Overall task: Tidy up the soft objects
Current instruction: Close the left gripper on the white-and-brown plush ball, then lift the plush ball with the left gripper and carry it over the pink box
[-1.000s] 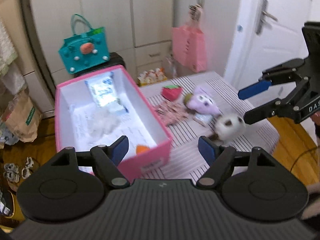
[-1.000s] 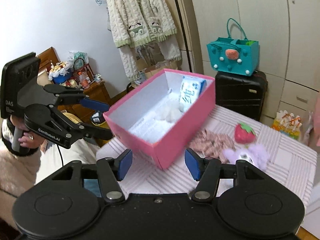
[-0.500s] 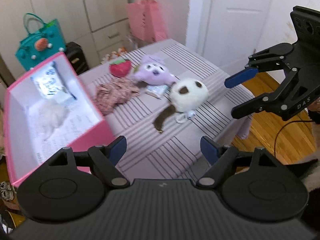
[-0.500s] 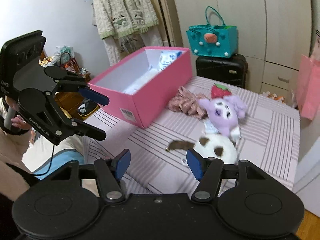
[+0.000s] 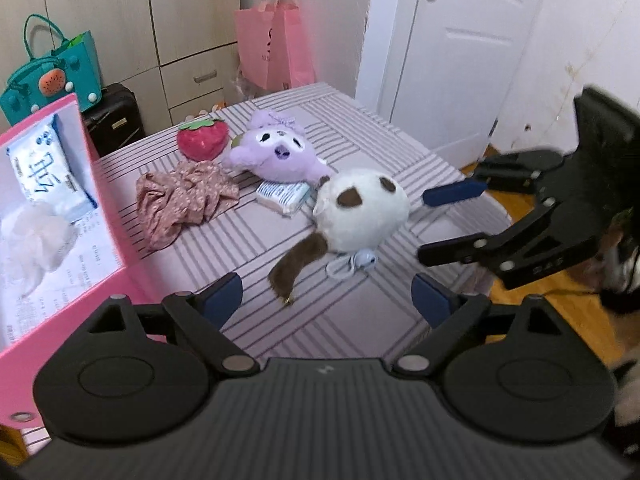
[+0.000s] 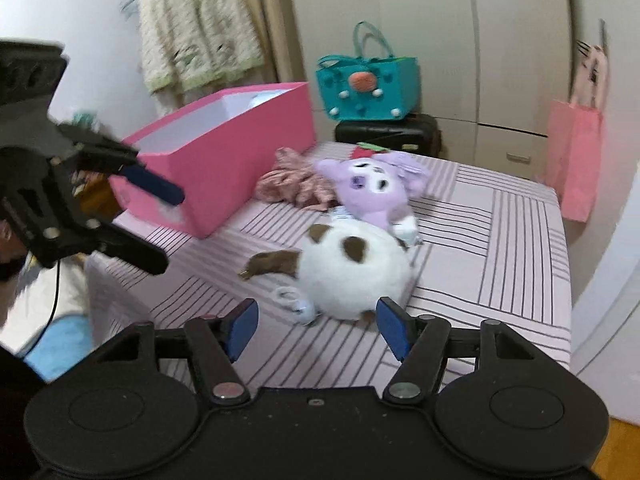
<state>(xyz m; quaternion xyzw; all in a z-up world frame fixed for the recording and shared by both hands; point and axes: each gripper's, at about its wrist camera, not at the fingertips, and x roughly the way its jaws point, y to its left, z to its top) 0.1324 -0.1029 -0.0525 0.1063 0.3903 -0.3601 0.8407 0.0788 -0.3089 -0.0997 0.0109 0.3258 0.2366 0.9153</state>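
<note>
**K:** Table (image 5: 384, 148) status? Biggest stuff first.

**M:** Striped cloth over it. Pink box (image 5: 100, 264) sits on its left end in the left wrist view, open top, with a blue-and-white wipes pack (image 5: 48, 172) and a white mesh puff (image 5: 36, 236) inside. Mid-table: white plush (image 5: 360, 216) with brown patches and a brown tail, purple plush (image 5: 276, 156) just behind it, touching or nearly so. Crumpled floral cloth (image 5: 184, 200) between purple plush and box. Red strawberry plush (image 5: 202, 142) behind the cloth. Small tissue pack (image 5: 284, 196) wedged under the purple plush's edge.

**K:** Tongs relative to the white plush?

**M:** Right gripper (image 6: 316, 324) is near it on one side, plush just ahead of the blue tips, a bit toward the right-hand tip in its own view. Left gripper (image 5: 324, 300) faces it from the opposite side, further off; tail end is the nearest part.

**K:** Jaw state?

**M:** Both apart, both have just been opening. Left stands wide, right moderately wide. Nothing between either pair, no pad touching anything. White plush lies free on the cloth, as do the rest.
</note>
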